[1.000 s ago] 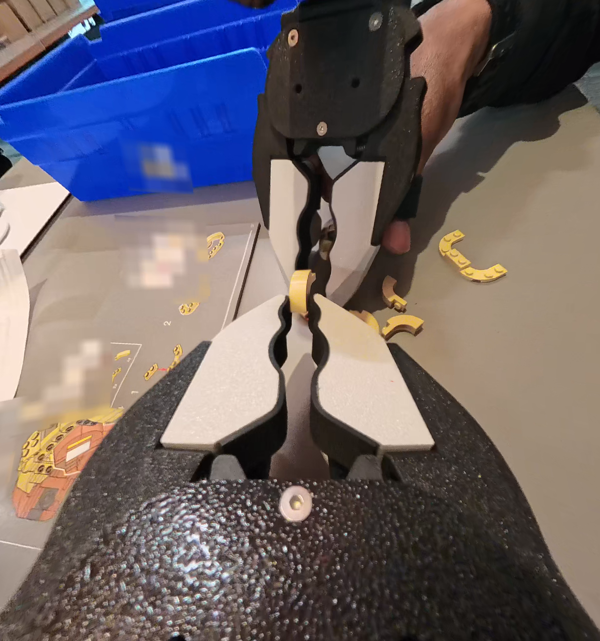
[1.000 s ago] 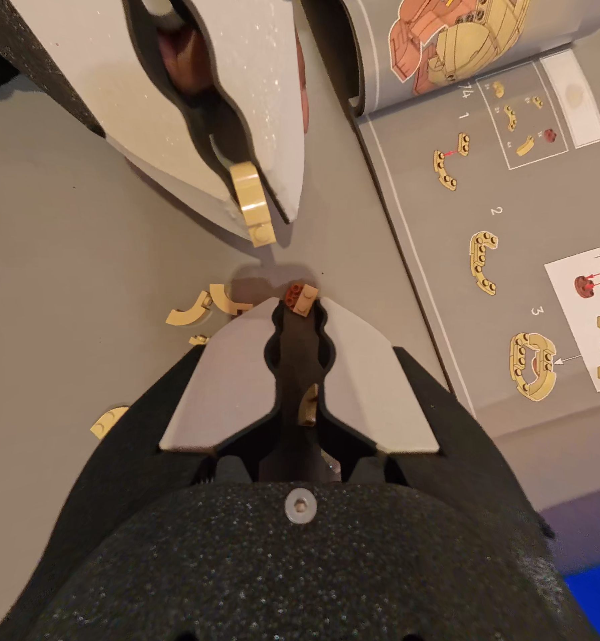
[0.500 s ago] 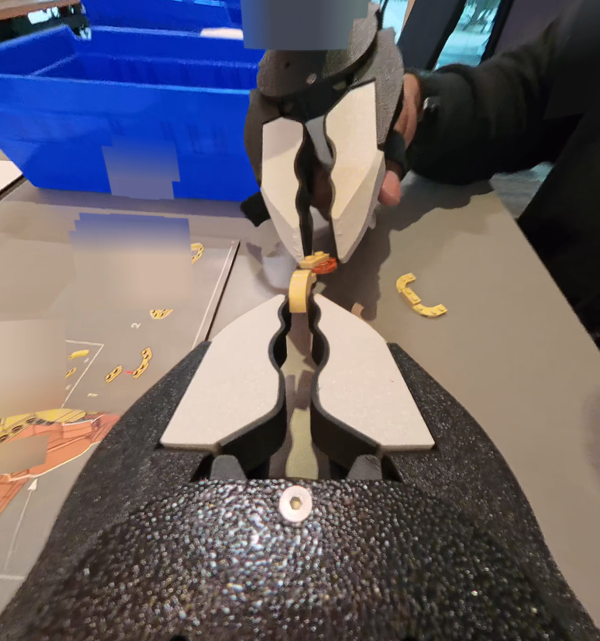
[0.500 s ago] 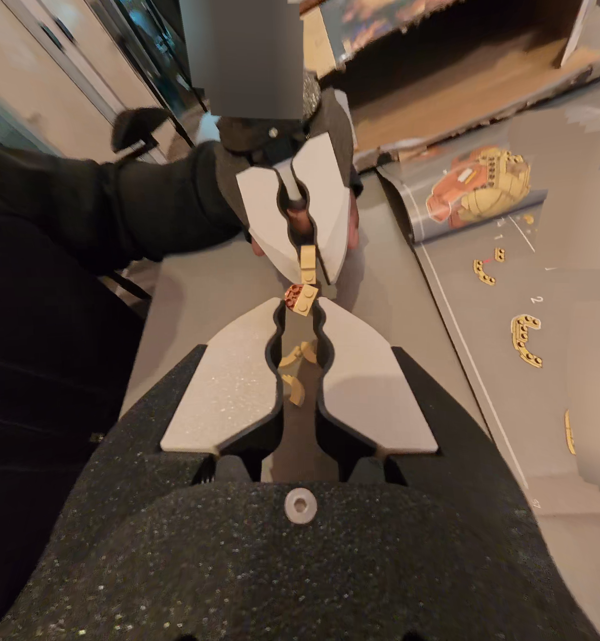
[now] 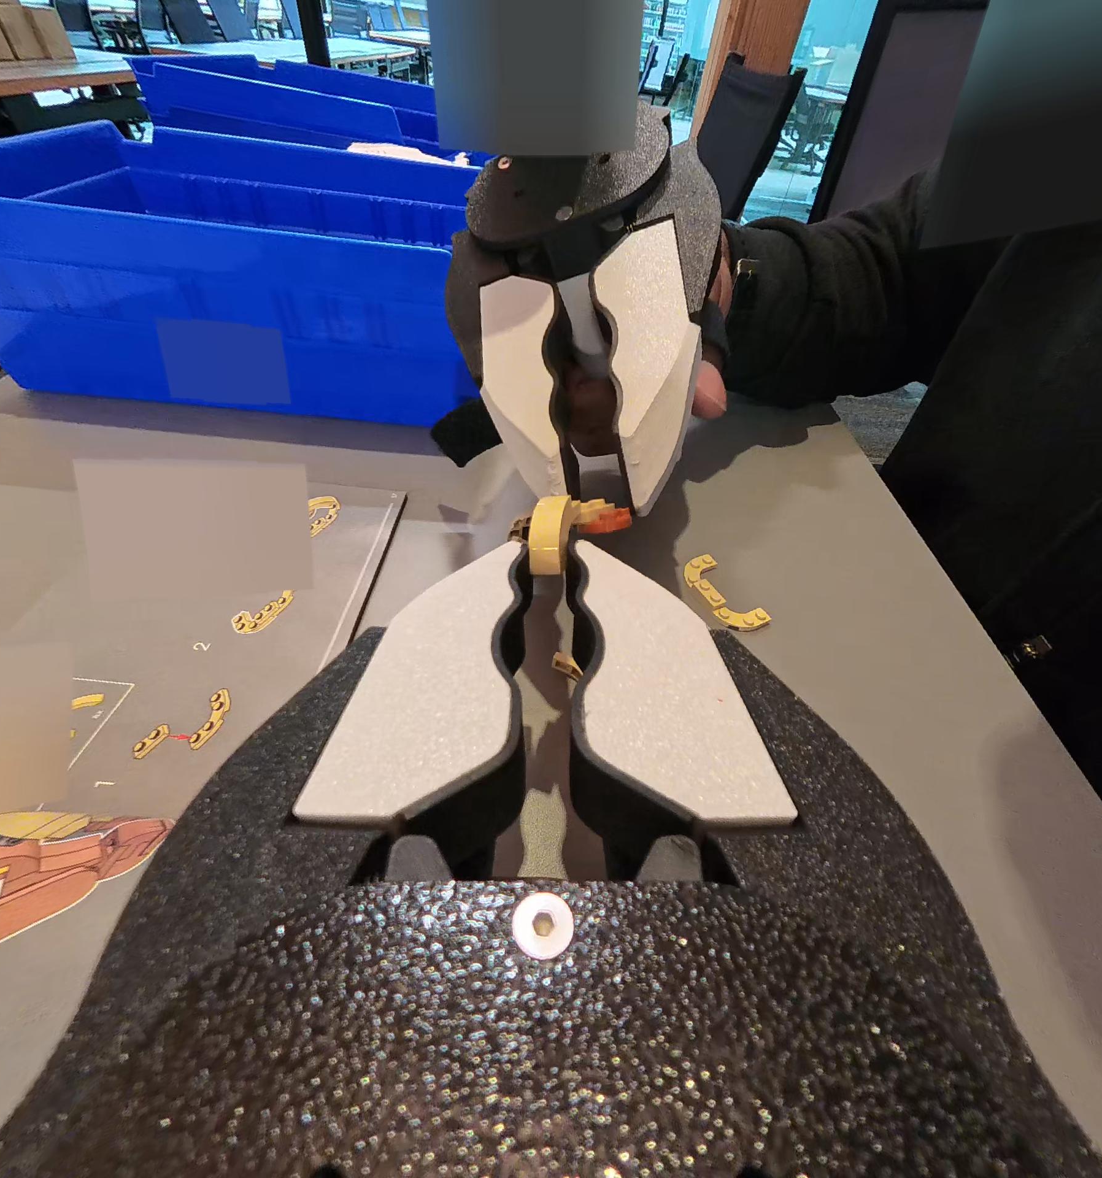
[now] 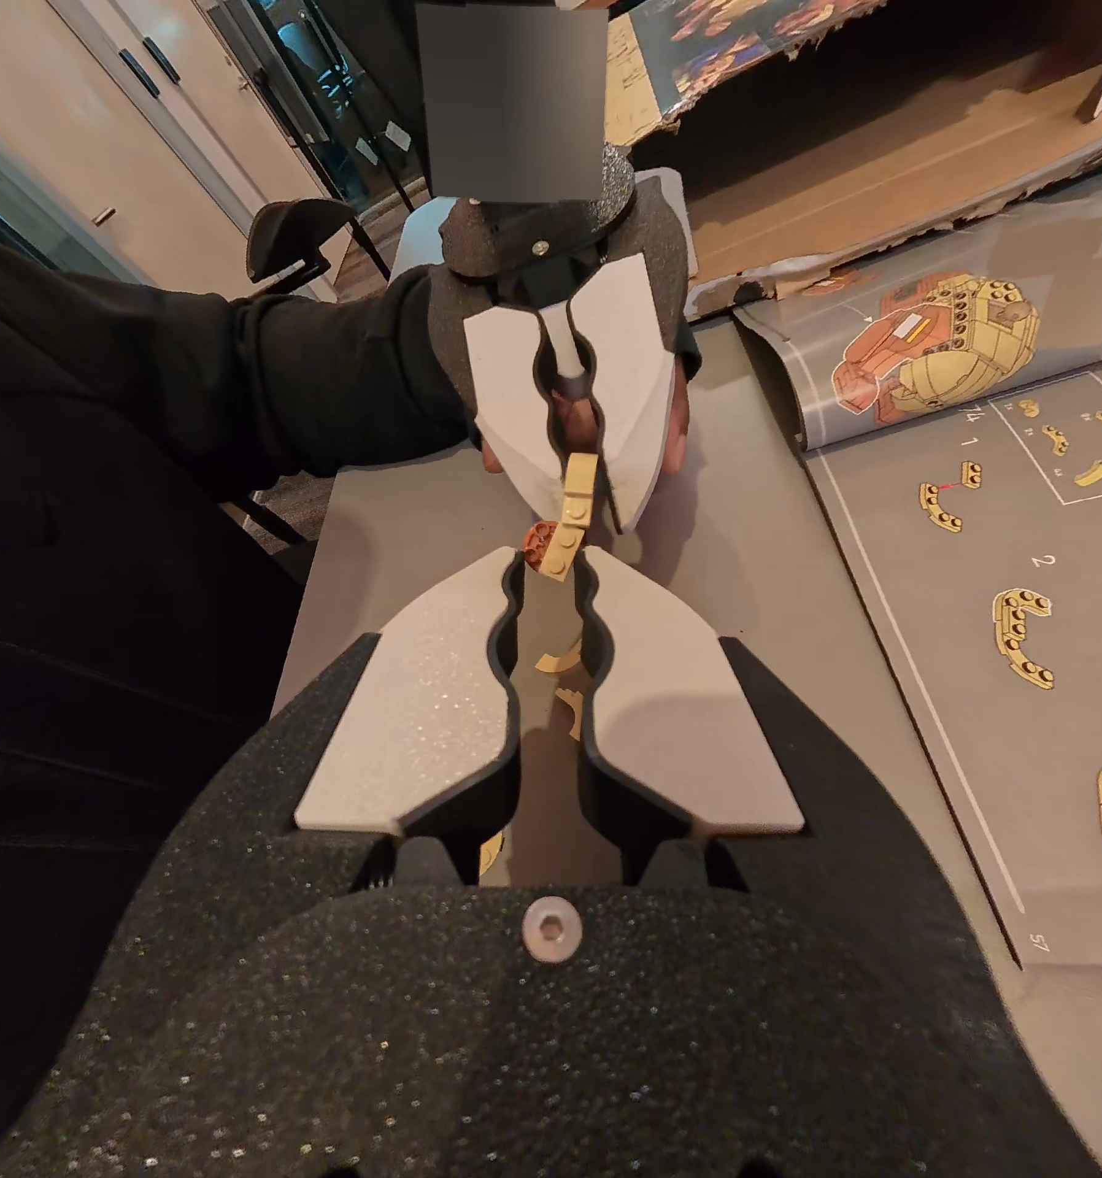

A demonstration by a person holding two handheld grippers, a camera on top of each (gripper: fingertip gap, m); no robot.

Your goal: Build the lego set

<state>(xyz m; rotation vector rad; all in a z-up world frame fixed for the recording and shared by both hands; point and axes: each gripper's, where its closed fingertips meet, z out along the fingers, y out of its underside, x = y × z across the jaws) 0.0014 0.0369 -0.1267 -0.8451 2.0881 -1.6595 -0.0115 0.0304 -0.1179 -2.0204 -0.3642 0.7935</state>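
Between the fingertips of the left hand-held gripper (image 5: 547, 553) sits a tan curved brick (image 5: 547, 534), clamped edge-on so its smooth arched back faces the camera; the right wrist view shows the same brick (image 6: 580, 487) from its other side, flat and studded at the free end, standing out past the tips of that gripper (image 6: 590, 503). Facing it tip to tip, the right hand-held gripper (image 6: 551, 561) is closed on a small assembly (image 6: 555, 547): a tan studded curved plate joined to a round reddish-brown piece, which lies at the left of the plate in that view; seen from the left wrist, the reddish-brown piece (image 5: 607, 521) juts out under the fingers of the right hand-held gripper (image 5: 596, 503). The free end of the tan curved brick meets the tan plate of the assembly, both held above the grey desk (image 5: 854, 701); whether they are pressed together I cannot tell. Below, on the desk, lie loose tan arc pieces (image 6: 561, 660), and to the right a C-shaped tan arc of plates (image 5: 724, 596); on the other side an open instruction booklet (image 6: 982, 574) lies flat. Beyond stand blue bins (image 5: 217, 287); a torn cardboard box (image 6: 854, 159) lies behind the booklet; dark sleeves (image 6: 217, 382) reach in to each tool.
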